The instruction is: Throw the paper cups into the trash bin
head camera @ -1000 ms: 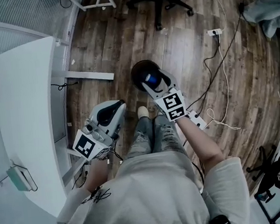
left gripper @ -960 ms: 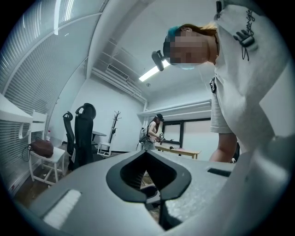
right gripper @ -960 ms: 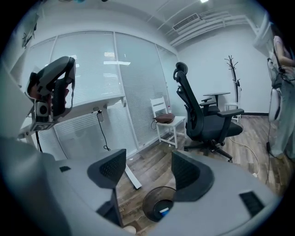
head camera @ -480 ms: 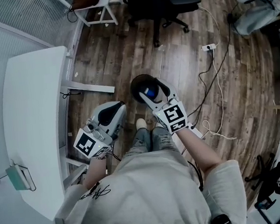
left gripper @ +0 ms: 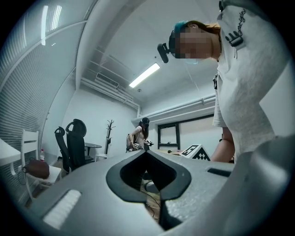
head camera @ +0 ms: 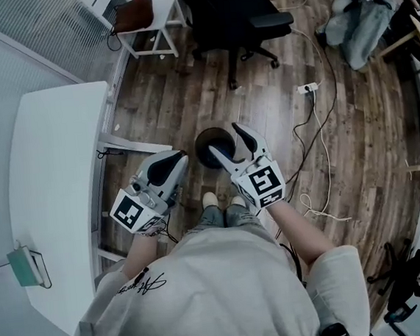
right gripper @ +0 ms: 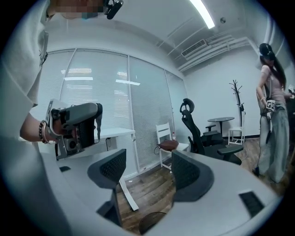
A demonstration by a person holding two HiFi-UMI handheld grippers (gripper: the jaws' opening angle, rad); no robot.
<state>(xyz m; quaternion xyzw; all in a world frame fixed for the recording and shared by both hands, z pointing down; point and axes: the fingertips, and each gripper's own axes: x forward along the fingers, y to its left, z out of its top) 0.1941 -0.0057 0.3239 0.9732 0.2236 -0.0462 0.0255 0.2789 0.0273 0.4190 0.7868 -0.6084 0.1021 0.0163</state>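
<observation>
Gone from my right gripper [head camera: 227,141] is the blue cup; its jaws stand wide apart, empty, above the dark trash bin [head camera: 204,142] on the floor. My left gripper [head camera: 180,160] is closed, empty, beside it.

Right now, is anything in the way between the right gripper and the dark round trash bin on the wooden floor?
Nothing visible. The right gripper hangs over the dark round trash bin, jaws apart and empty, with only open air between them.
</observation>
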